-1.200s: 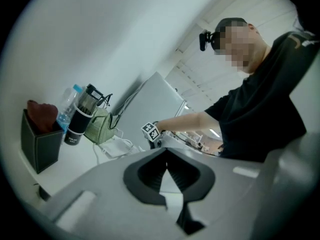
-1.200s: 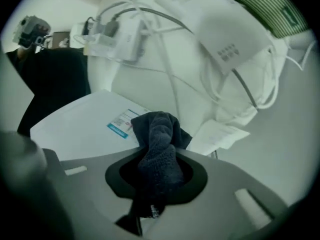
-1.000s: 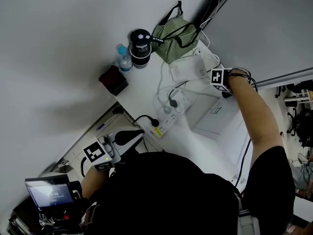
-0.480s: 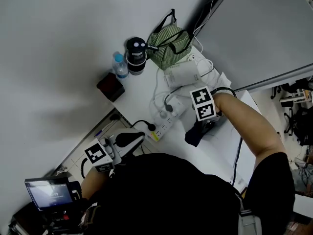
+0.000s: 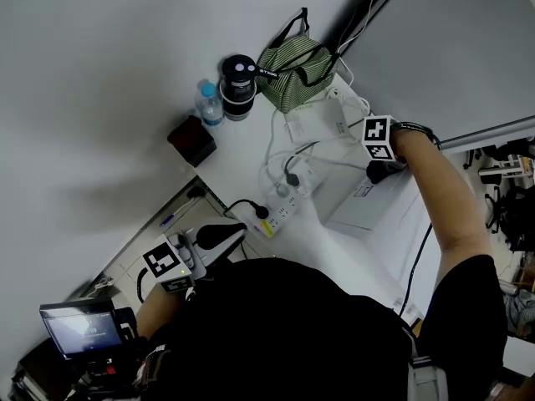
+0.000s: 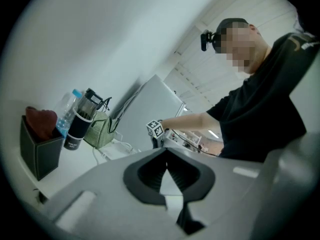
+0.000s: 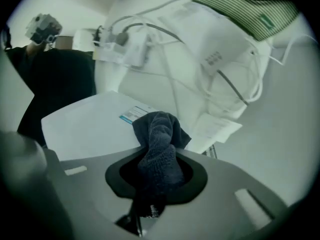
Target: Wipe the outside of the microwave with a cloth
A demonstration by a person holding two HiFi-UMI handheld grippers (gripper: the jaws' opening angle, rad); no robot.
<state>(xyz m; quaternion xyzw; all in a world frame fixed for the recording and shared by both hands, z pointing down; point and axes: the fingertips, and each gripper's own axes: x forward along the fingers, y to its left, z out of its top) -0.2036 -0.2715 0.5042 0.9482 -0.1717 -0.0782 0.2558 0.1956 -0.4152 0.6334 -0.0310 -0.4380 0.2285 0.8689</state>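
The right gripper (image 7: 158,170) was clamped on a dark cloth (image 7: 159,131). The cloth's bunched end stuck out past the jaws, against the white top of the microwave (image 7: 82,126) just ahead. The left gripper (image 6: 167,170) had its jaws together with nothing between them, well apart from the microwave.

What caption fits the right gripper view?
Right tool shut on a dark cloth over the white microwave.
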